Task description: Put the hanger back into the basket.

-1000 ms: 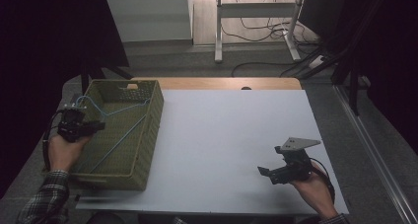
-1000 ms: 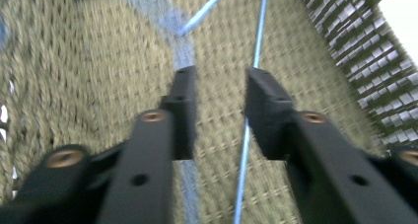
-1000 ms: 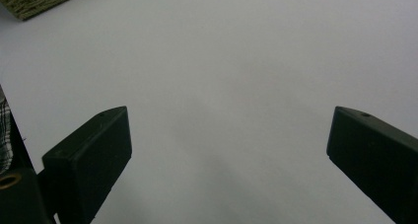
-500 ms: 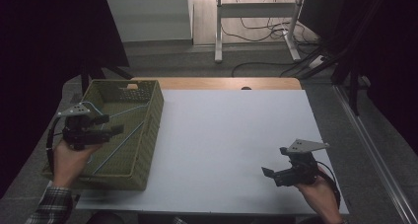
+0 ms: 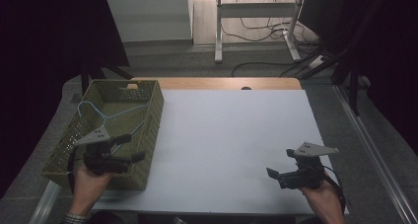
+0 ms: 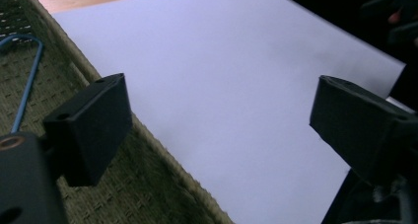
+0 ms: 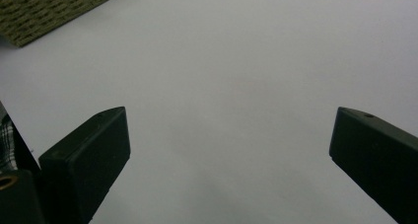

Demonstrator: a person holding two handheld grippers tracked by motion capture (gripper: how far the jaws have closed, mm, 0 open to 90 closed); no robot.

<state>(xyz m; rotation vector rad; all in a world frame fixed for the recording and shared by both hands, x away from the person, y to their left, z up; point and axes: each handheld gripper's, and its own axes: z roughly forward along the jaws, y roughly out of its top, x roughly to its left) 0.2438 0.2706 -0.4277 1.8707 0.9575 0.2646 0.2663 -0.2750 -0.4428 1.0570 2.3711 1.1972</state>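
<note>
An olive woven basket (image 5: 155,110) stands on the left of the white table (image 5: 231,135). A blue wire hanger (image 5: 93,108) lies inside it. My left gripper (image 5: 134,147) hovers over the basket's near right part and points toward the table's middle. Its jaws have just been opening and stand wide, with nothing between them. In the left gripper view, the left gripper (image 6: 222,120) frames the basket's rim (image 6: 148,184) and white tabletop, with the hanger (image 6: 29,81) off to the left. My right gripper (image 5: 281,164) is open and empty near the front right edge; the right gripper (image 7: 226,150) looks across bare tabletop toward the basket's corner (image 7: 54,7).
A wooden strip (image 5: 217,83) runs along the table's far edge. Beyond it on the floor stand a white desk frame (image 5: 256,17) and loose cables (image 5: 276,66). Dark surroundings lie to the left and right of the table.
The left gripper has moved from the basket's left rim to its near right part, and its jaws have opened. The hanger now lies in the basket. The right gripper has barely moved.
</note>
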